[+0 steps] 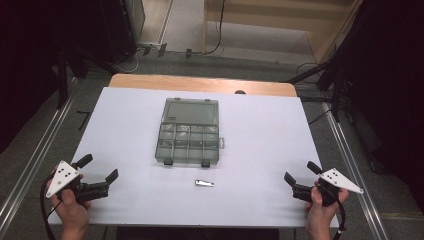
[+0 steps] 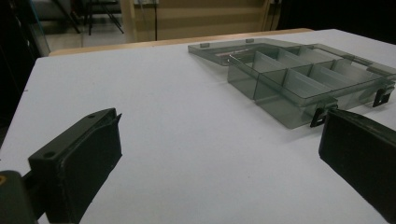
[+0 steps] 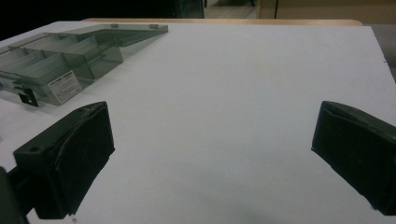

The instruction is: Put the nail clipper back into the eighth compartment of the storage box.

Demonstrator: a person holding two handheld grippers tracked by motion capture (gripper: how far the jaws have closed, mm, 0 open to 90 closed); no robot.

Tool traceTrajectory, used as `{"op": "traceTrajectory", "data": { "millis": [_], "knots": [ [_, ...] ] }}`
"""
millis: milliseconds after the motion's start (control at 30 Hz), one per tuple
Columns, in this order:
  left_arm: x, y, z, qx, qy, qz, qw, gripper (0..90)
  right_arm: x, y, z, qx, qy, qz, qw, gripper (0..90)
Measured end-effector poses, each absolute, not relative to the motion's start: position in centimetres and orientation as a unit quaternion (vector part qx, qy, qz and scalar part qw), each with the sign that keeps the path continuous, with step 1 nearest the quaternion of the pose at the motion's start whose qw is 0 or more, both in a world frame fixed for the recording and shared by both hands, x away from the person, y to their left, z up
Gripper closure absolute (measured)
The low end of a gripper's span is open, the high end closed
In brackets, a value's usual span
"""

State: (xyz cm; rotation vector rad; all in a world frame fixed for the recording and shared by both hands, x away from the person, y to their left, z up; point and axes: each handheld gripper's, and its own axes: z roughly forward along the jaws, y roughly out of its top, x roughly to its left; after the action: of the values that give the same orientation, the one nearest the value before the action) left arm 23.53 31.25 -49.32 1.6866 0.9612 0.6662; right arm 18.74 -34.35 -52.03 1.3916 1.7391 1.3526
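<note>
A clear grey compartment box (image 1: pixel 188 131) lies open in the middle of the white table, its lid folded back toward the far side. The same box (image 2: pixel 299 79) shows ahead and to the right in the left gripper view, and the box (image 3: pixel 60 58) sits at the upper left in the right gripper view. A small flat metal piece (image 1: pixel 204 183) lies on the table just in front of the box. My left gripper (image 1: pixel 99 168) rests at the near left corner, open and empty. At the near right, my right gripper (image 1: pixel 301 173) also stands open with nothing between its jaws.
The white table top (image 1: pixel 260 135) has a wooden strip (image 1: pixel 200 82) along its far edge. Metal rails run down both sides of the table. Dark stands and cables stand on the floor beyond.
</note>
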Motion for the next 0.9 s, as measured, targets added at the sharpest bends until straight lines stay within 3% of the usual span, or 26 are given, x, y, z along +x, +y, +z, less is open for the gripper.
{"op": "traceTrajectory", "data": {
  "millis": [900],
  "knots": [
    [23.5,30.7,-49.5,0.711,0.393,0.288,0.507,0.0,19.4,-32.5,-50.1,0.484,0.683,0.489,0.246,0.0]
  ]
}}
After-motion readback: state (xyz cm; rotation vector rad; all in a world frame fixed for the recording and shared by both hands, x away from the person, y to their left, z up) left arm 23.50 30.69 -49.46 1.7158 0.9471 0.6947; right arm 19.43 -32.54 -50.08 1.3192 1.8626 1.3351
